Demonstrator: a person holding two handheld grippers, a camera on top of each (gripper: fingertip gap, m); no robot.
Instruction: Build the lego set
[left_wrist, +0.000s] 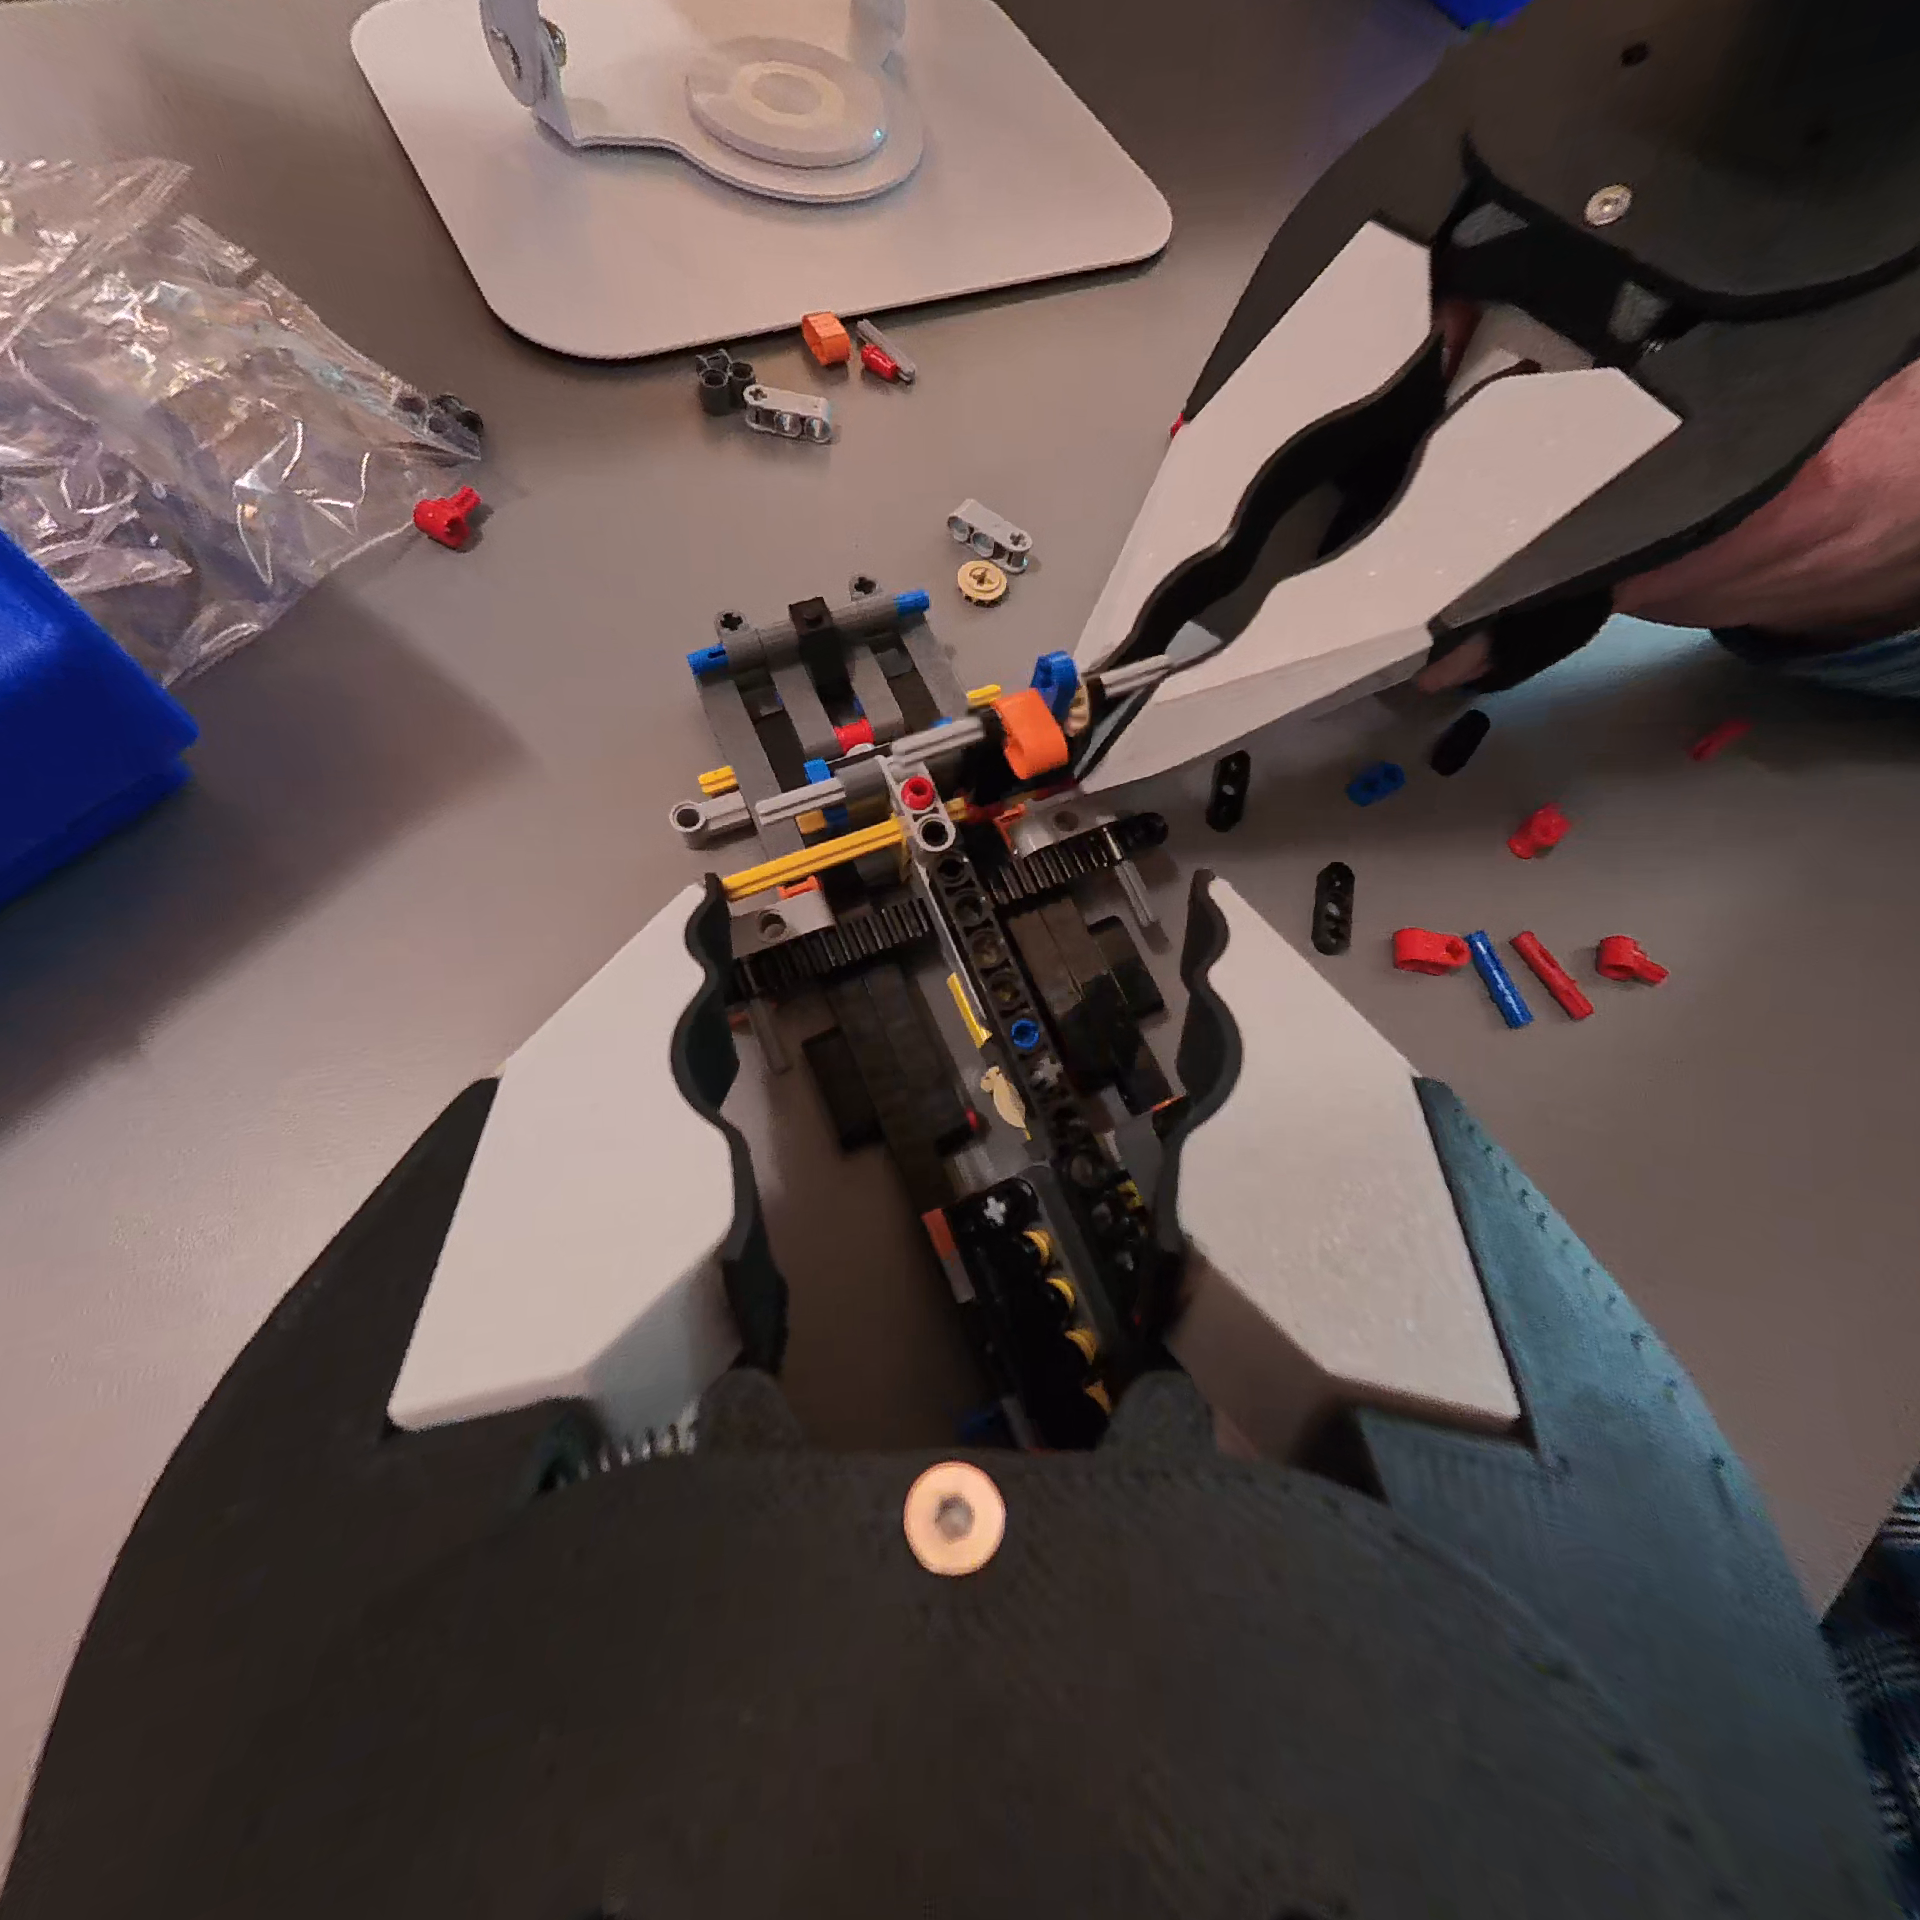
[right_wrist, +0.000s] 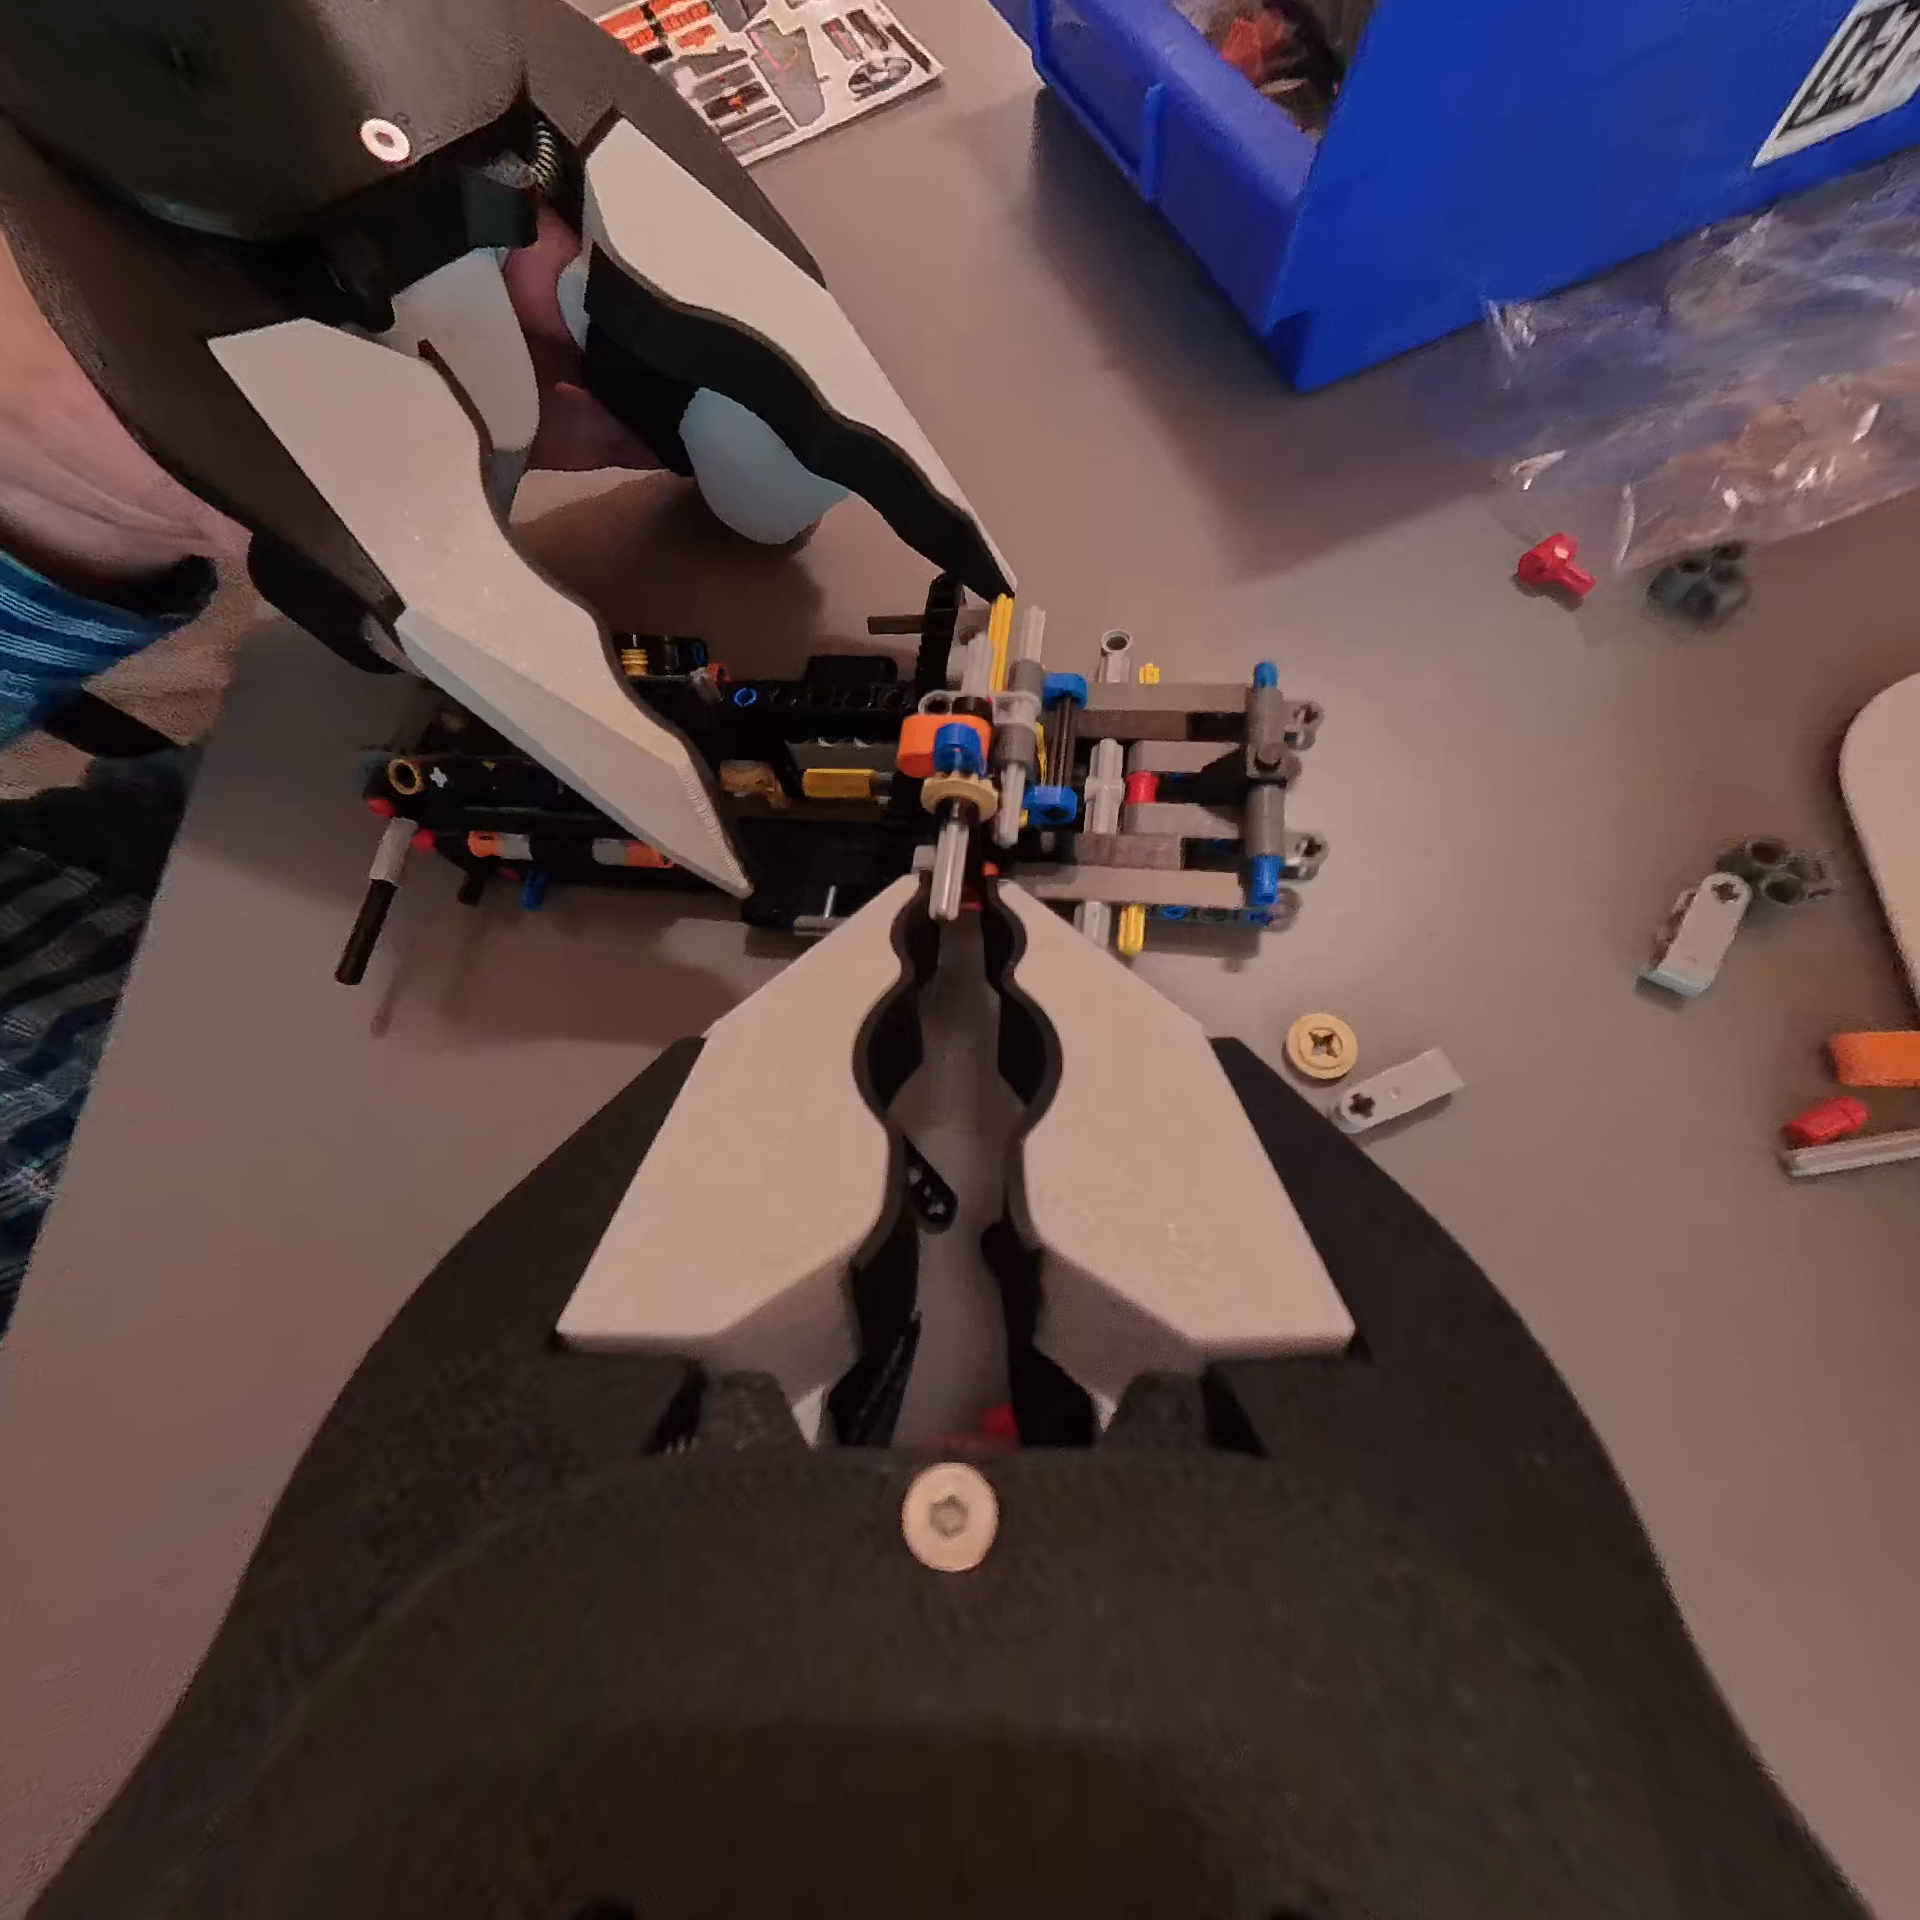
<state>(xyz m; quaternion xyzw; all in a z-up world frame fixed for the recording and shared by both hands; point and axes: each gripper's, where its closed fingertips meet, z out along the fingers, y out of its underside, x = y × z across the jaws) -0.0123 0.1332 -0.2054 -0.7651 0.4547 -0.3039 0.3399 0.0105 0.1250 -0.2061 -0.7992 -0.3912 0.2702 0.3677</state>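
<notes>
Half-built chassis (left_wrist: 914, 935) flat on the grey table (left_wrist: 312, 1039), long axis running away from the left gripper (left_wrist: 951, 904). Left fingers spread wide and straddling the black rear section, inner pads close to or touching its sides; contact too hard to judge to call a firm clamp, so bracing at best. Right gripper (right_wrist: 956, 894) nearly closed, tips pinched on the end of a light grey axle (right_wrist: 948, 868) that carries a tan bush (right_wrist: 961, 798), a blue connector (right_wrist: 956, 746) and an orange piece (right_wrist: 916, 743), all threaded crosswise into the frame. Judged step: seating or sliding this axle through the frame. Risks from here: grip sits only on the very tip of a thin smooth rod, so a sideways push could slip the tips off and let the axle spring or drop out. Pushing off-line from the hole could bind the axle, lever the grey beams (left_wrist: 821, 665) apart, or shove bush and connector along the shaft out of place. With the wide left hold, hard push could skid or twist the whole chassis across the table. Loose parts lie near: red pins (left_wrist: 1538, 956), black links (left_wrist: 1335, 904), a tan bush (left_wrist: 979, 580), grey liftarm (left_wrist: 987, 528); a sliding model could scatter them. Plastic bag (left_wrist: 156, 416) and blue bin (right_wrist: 1455, 187) well apart, out of the way.
</notes>
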